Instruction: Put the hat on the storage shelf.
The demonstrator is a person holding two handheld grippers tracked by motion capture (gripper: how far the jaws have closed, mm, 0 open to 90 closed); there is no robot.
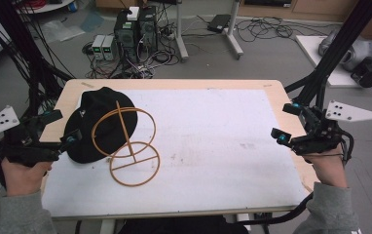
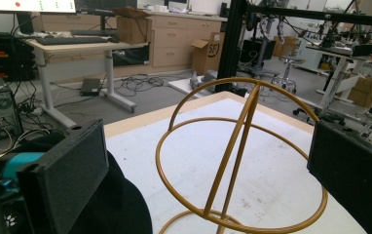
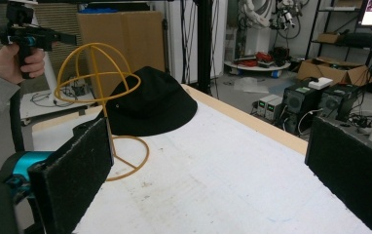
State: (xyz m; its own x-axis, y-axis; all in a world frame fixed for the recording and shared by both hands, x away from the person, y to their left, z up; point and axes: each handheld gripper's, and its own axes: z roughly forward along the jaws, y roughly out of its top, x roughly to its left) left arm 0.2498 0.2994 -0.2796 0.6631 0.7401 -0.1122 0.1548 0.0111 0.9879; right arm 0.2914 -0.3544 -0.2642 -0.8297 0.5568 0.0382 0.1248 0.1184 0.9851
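A black bucket hat [image 1: 96, 124] lies on the left part of the white mat [image 1: 223, 131], partly behind a gold wire hat stand [image 1: 128, 144] that stands upright beside it. My left gripper [image 1: 63, 126] is open at the table's left edge, close to the hat's brim. In the left gripper view the stand [image 2: 232, 161] rises between the wide-apart jaws, and the hat [image 2: 120, 204] sits low at the left. My right gripper [image 1: 285, 122] is open at the table's right edge, with nothing between its jaws. The right gripper view takes in the hat [image 3: 150, 102], the stand [image 3: 96, 73] and the left gripper [image 3: 26, 34] farther off.
The wooden table [image 1: 174, 84] carries the mat. Computer towers [image 1: 135, 29] and tangled cables sit on the floor behind it. Black frame poles [image 1: 340, 44] slant down at both sides. A desk's legs [image 1: 232, 29] stand further back.
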